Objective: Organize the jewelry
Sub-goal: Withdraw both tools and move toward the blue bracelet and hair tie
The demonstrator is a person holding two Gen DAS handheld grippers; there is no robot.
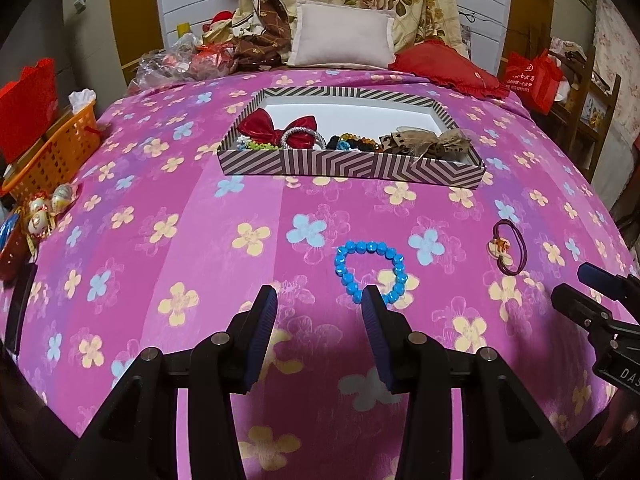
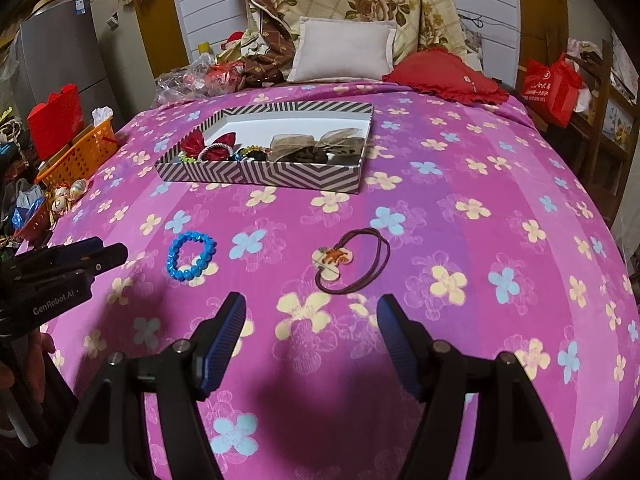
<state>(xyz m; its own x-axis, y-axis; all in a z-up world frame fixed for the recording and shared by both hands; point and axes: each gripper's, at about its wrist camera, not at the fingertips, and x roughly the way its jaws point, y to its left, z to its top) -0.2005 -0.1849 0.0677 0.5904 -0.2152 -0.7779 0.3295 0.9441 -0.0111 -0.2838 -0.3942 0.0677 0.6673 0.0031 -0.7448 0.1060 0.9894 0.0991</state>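
Observation:
A blue bead bracelet (image 1: 370, 270) lies on the pink flowered bedspread, also in the right wrist view (image 2: 191, 255). A dark hair tie with a cream charm (image 1: 507, 247) lies to its right, also in the right wrist view (image 2: 350, 262). A striped box (image 1: 352, 166) farther back holds bows, bracelets and scrunchies; it also shows in the right wrist view (image 2: 260, 176). My left gripper (image 1: 320, 300) is open, its right finger over the bracelet's near edge. My right gripper (image 2: 312, 308) is open and empty, just short of the hair tie.
An orange basket (image 1: 56, 152) and red bags stand off the bed's left edge, with small ornaments (image 1: 48, 208) beside them. Pillows (image 1: 342, 36) and a red cushion (image 1: 448, 68) lie at the head. A wooden shelf with a red bag (image 2: 556, 84) stands on the right.

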